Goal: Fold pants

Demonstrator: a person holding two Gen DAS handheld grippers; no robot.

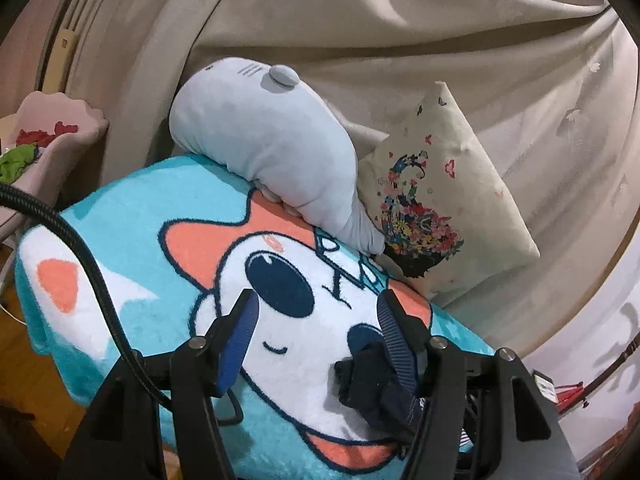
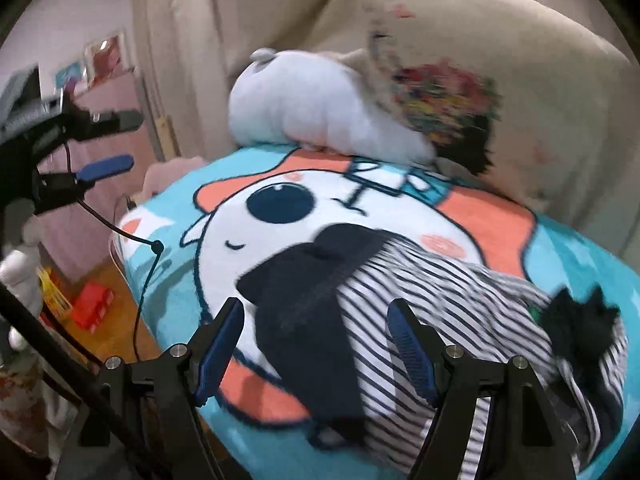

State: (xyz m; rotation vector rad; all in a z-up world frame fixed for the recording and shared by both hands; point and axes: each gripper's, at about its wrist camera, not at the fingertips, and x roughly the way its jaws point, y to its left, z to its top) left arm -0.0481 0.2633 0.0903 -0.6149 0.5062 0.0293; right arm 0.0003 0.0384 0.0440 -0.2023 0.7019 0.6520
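Note:
The pants (image 2: 420, 300) are white with dark stripes and a dark navy part, lying bunched on a blue cartoon blanket (image 2: 280, 208). My right gripper (image 2: 316, 332) is open just above the pants, its jaws either side of the navy part and apart from it. My left gripper (image 1: 316, 320) is open above the blanket (image 1: 140, 220). A dark navy bit of the pants (image 1: 368, 376) lies low by its right finger (image 1: 394, 336), and no grip on it shows. The left gripper (image 2: 108, 144) also shows at the left of the right wrist view, raised off the blanket.
A grey plush pillow (image 1: 264, 148) and a floral cushion (image 1: 436, 196) lie at the far side of the blanket, against a beige draped cover (image 1: 400, 20). A pink chair with clothes (image 1: 40, 144) stands at the left. Red and yellow items (image 2: 88, 304) lie on the wooden floor.

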